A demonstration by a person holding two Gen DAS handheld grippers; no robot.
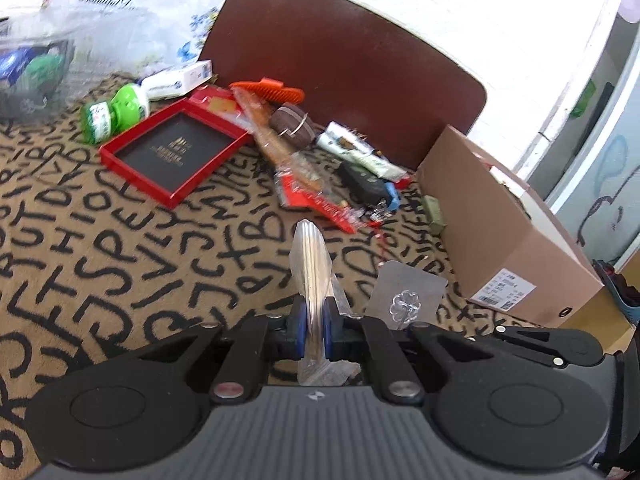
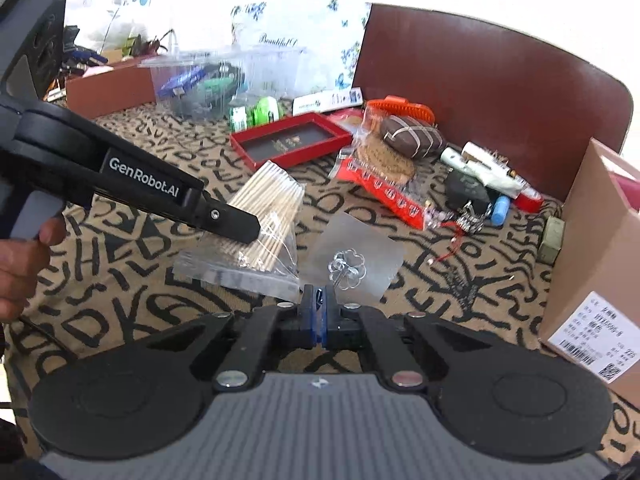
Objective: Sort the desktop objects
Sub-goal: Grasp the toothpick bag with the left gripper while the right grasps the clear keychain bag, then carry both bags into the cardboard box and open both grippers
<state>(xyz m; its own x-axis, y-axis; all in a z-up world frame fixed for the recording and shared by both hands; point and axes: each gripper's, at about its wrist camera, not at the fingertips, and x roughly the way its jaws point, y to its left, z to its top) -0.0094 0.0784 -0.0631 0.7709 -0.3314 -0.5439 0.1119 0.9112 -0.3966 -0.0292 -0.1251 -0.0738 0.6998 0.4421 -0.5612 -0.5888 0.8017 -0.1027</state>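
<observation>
My left gripper (image 1: 315, 326) is shut on a clear bag of wooden sticks (image 1: 311, 268) and holds it edge-on above the lettered cloth. In the right wrist view the left gripper (image 2: 240, 226) comes in from the left, clamped on the same bag (image 2: 264, 212). My right gripper (image 2: 319, 320) is shut with nothing between its blue pads, just before a clear adhesive hook sheet (image 2: 356, 256), which also shows in the left wrist view (image 1: 406, 294). Loose objects lie in a pile beyond: a red tray (image 1: 176, 152), a green bottle (image 1: 114, 112), an orange comb (image 1: 272, 90).
A cardboard box (image 1: 508, 236) stands at the right. A clear plastic bin (image 2: 224, 80) with items sits at the far left, beside another brown box (image 2: 108, 88). A dark brown chair back (image 2: 492, 80) rises behind the pile. A red packet (image 2: 384, 192) and a brown pouch (image 2: 412, 136) lie mid-pile.
</observation>
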